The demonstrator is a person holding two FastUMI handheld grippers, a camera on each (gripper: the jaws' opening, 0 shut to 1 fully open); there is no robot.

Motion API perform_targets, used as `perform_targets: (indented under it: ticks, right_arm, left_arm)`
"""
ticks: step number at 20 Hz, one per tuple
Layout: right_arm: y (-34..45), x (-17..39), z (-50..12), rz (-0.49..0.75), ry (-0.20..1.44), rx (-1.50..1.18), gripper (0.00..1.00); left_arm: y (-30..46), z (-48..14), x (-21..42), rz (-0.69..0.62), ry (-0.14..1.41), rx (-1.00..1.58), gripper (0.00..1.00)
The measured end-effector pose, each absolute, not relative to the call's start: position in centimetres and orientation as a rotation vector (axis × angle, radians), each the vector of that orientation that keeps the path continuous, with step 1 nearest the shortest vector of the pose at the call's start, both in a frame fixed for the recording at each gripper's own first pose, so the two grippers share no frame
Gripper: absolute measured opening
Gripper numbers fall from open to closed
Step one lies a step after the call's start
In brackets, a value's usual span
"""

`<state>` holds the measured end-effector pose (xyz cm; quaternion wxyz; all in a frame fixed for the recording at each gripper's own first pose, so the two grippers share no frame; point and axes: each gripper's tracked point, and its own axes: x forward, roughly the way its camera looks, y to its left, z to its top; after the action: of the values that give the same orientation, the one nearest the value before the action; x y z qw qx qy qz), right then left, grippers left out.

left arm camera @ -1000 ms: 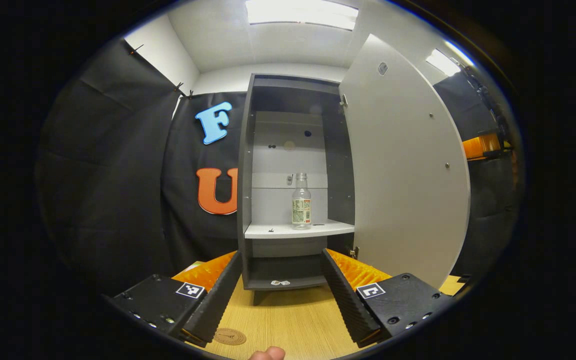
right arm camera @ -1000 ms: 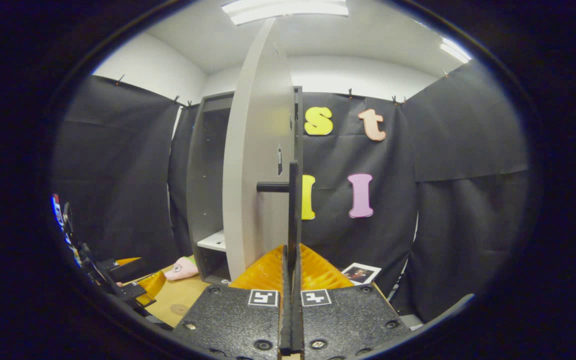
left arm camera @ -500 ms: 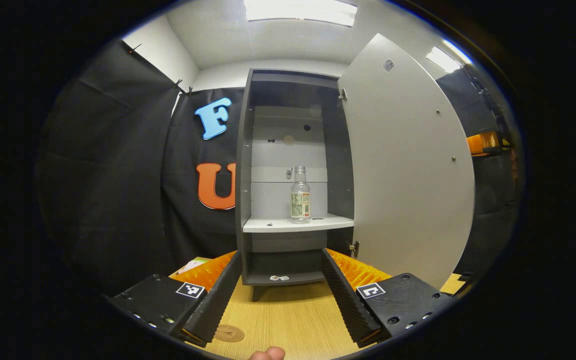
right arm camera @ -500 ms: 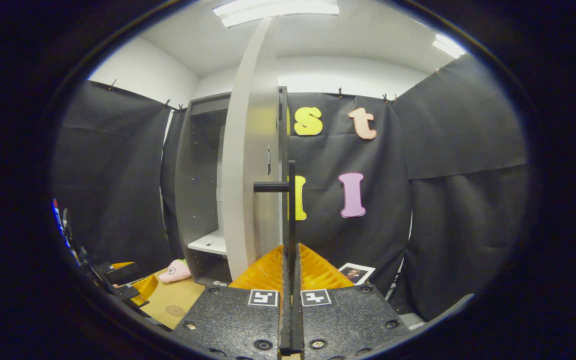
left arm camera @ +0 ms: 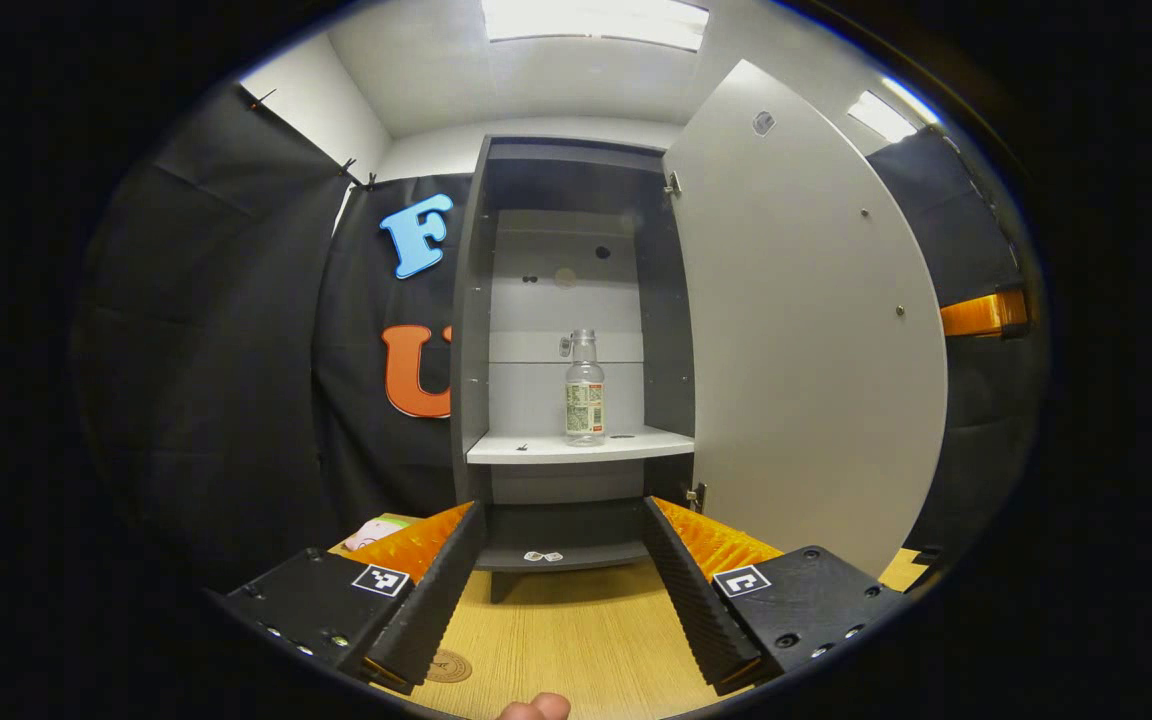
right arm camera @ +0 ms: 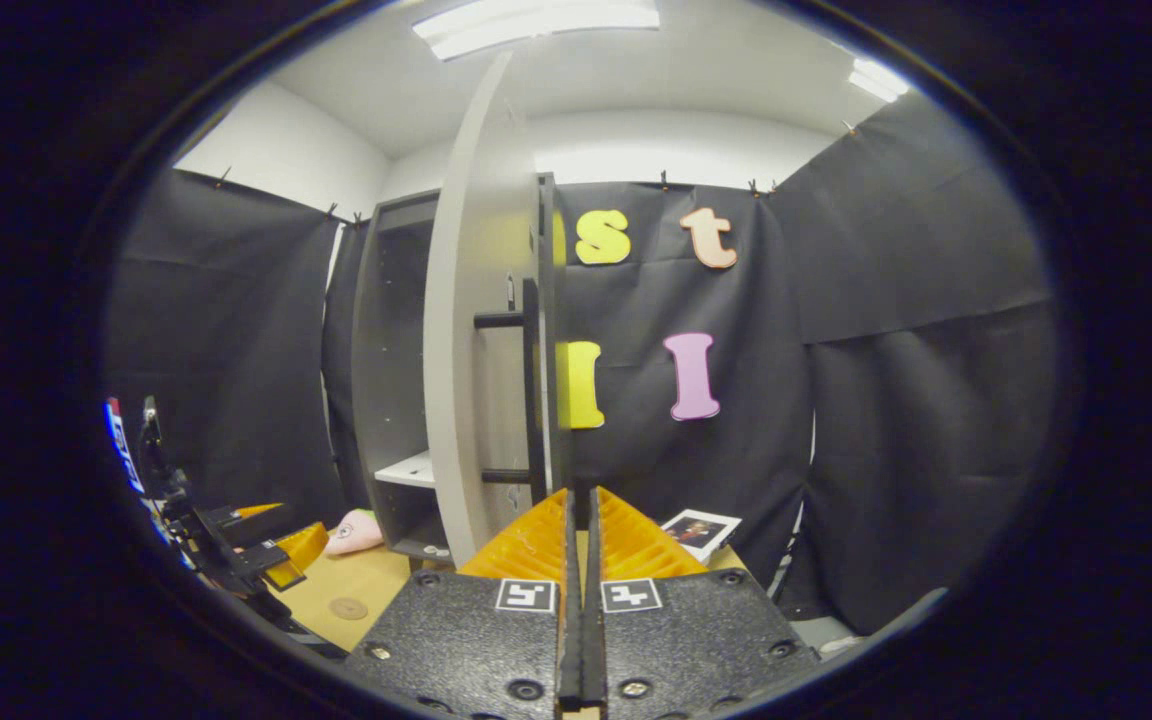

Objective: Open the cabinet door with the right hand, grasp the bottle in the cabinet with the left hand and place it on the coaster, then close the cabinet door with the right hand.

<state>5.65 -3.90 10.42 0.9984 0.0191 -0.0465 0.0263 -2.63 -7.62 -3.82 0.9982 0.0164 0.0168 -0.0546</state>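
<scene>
On the far left of the tabletop [left arm camera: 576, 640], in the right gripper view, a pink soft toy [right arm camera: 354, 532] lies beside the cabinet [left arm camera: 472, 330], with the coaster [left arm camera: 448, 665] nearer on the wood. Moving right, the left gripper [left arm camera: 564, 585] hovers low over the table with its jaws spread wide and nothing between them. Straight ahead of that gap, and higher, the bottle [left arm camera: 584, 388] stands upright on the white shelf [left arm camera: 576, 449], apart from the cabinet's walls. Its long axis is vertical and it sits almost on the gripper's midline, so the reach looks like a forward and upward move with little sideways correction. The left gripper is clearly the nearer one to it.

Further right, the door [left arm camera: 806, 320] stands swung wide open. The right gripper [right arm camera: 581, 590] is beyond the door's outer edge, its jaws pressed together and holding nothing; the black handle [right arm camera: 532, 390] is just ahead and slightly left, not touched. A photo card [right arm camera: 701, 531] lies on the table to its right.
</scene>
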Motion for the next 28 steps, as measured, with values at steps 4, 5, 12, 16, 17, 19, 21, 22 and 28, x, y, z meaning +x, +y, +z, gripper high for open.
perform_targets:
  ticks: [4, 5, 12, 16, 17, 19, 21, 22, 28]
  right_arm:
    - [-5.7, 6.8, 8.7, 0.027, -0.098, 0.045, 0.10]
    - [-6.2, 7.3, 7.9, 0.016, -0.087, 0.039, 0.31]
    - [-7.0, 9.4, 5.0, 0.007, -0.030, 0.042, 0.93]
    - [-6.5, 10.1, 5.0, 0.039, -0.042, 0.045, 0.96]
    - [-6.5, 10.2, 5.0, 0.037, -0.044, 0.036, 0.96]
    - [-6.3, 10.5, 5.1, 0.034, -0.049, 0.033, 0.96]
    - [-5.8, 10.7, 5.3, 0.040, -0.050, 0.039, 0.96]
    - [-5.8, 10.7, 5.6, 0.040, -0.058, 0.040, 0.96]
    - [-5.6, 10.9, 6.1, 0.038, -0.062, 0.033, 0.96]
  left_arm:
    - [-7.8, -3.5, -2.5, -0.100, 0.029, 0.030, 0.94]
    - [-7.8, -3.4, -2.5, -0.095, 0.026, 0.032, 0.94]
    - [-8.1, -1.9, -1.4, -0.085, 0.011, 0.033, 0.94]
    - [-8.1, -0.5, 0.1, -0.086, -0.003, 0.034, 0.94]
    - [-8.1, 0.1, 0.7, -0.087, -0.015, 0.042, 0.94]
    - [-8.6, 0.8, 1.9, -0.099, -0.020, 0.047, 0.94]
    - [-9.1, 1.5, 2.8, -0.116, -0.032, 0.042, 0.94]
    - [-9.3, 2.1, 3.4, -0.121, -0.043, 0.042, 0.94]
    - [-11.1, 5.3, 8.0, -0.163, -0.110, 0.027, 0.94]
